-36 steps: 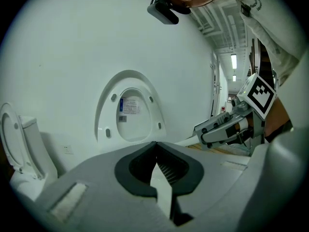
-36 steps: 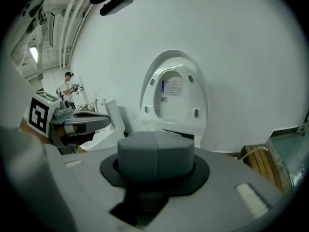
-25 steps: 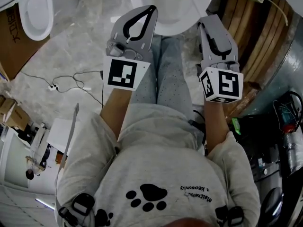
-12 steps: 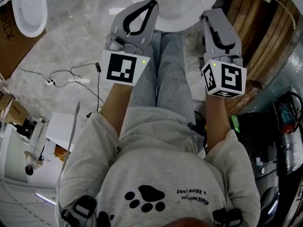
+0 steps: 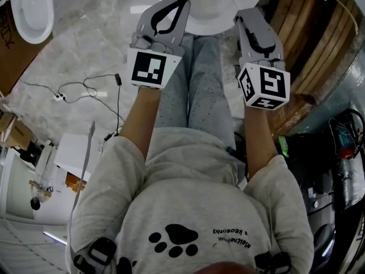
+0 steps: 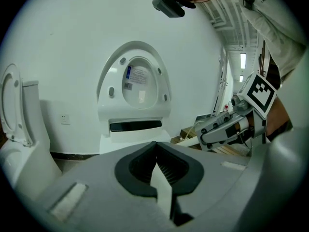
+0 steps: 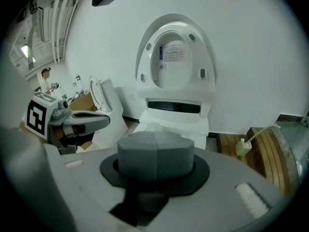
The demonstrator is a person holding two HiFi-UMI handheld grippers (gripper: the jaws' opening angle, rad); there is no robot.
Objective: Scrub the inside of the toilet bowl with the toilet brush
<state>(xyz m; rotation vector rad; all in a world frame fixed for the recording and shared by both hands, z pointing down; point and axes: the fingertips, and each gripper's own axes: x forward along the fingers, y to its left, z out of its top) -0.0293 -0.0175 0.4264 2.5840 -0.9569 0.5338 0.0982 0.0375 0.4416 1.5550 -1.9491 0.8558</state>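
My left hand-held gripper [image 5: 182, 3] and right hand-held gripper [image 5: 246, 15] are both pressed together on nothing, level with each other, the toilet bowl [image 5: 212, 20] just beyond and between their tips, no toilet brush in sight.

White glossy ceramic toilet [image 7: 170, 129]: stands against a white wall [image 7: 251, 47]. The oval lid [image 7: 176, 57] is raised upright, with a blue-and-white printed label [image 7: 172, 53] on its inner face. A dark horizontal slot [image 7: 174, 107] runs below the hinge. The rounded bowl rim [image 5: 211, 7] shows at the head view's top edge.
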